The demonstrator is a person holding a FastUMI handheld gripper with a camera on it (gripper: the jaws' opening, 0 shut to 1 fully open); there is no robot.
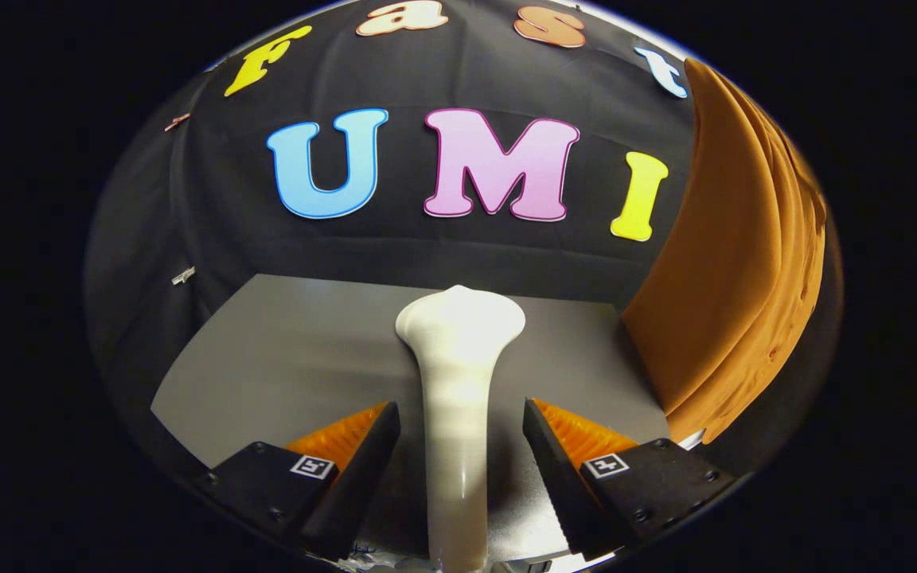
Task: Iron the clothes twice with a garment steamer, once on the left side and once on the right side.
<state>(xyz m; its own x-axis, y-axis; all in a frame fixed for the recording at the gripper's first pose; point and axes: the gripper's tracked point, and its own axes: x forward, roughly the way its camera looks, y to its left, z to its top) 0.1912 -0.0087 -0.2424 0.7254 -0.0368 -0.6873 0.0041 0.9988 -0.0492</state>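
Cream plastic: the steamer [458, 398] runs straight out between my fingers toward 12 o'clock, its neck narrow where it passes the tips, its head flaring wide beyond them over the grey table [283, 358].

Gripper [461, 418]: fingers spread, one on each side of the neck. A visible gap shows between each pad and the neck at the tips. Whether the pads touch the handle lower down, near my base, I cannot tell; that part is foreshortened. I judge the steamer is not yet clamped.

Garment: orange cloth [729, 286] hangs at about 2 o'clock from the steamer head, in soft vertical folds, well apart from the head. Its lower edge falls close to the table's right side.

Step in hand, as I read it: secure the handle, then carry the head to the cloth for the first pass.

Notes for doing it well:
- Close squarely on the neck, both pads level, so the head does not roll when lifted.
- Grip low enough that the flared head stays free ahead of the tips.
- Swing toward 2 o'clock with the head face turned to the cloth, not edge-on.
- Start high on one side and draw down along the folds; a sideways drag would likely bunch them.
- Keep light contact; the cloth hangs loose and will probably swing away under a hard push.
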